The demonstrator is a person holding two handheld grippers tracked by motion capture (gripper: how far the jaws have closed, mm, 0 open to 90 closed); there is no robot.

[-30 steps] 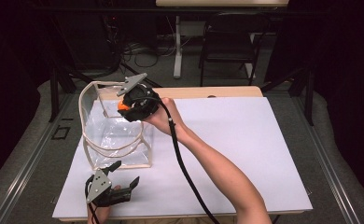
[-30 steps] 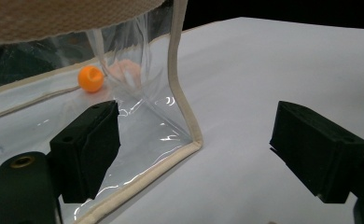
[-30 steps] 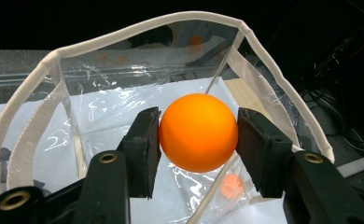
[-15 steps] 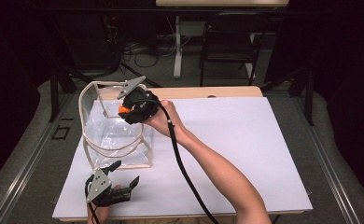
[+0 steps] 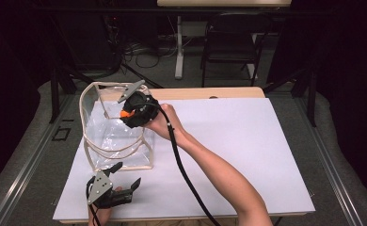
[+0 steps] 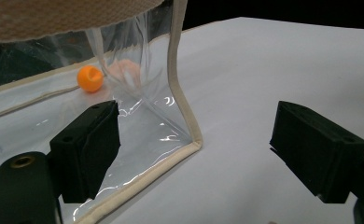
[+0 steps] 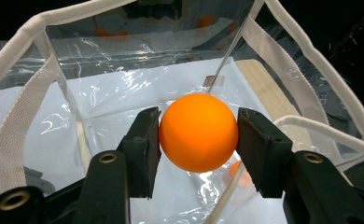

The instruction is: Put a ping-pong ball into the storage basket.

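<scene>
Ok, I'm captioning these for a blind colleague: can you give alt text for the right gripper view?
An orange ball is clamped between the two black jaws of the right gripper, held over the open top of a clear plastic bag with white trim and straps.

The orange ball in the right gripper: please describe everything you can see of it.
The orange ball is small, round and smooth, with a matte, plastic-looking surface and no visible markings. It is clamped between the two black pads of the right gripper, one pad pressing on each side. It hangs inside the open top of the clear bag, above the bag's floor, touching nothing but the pads. In the high view it shows as an orange spot at the gripper's tip.
</scene>
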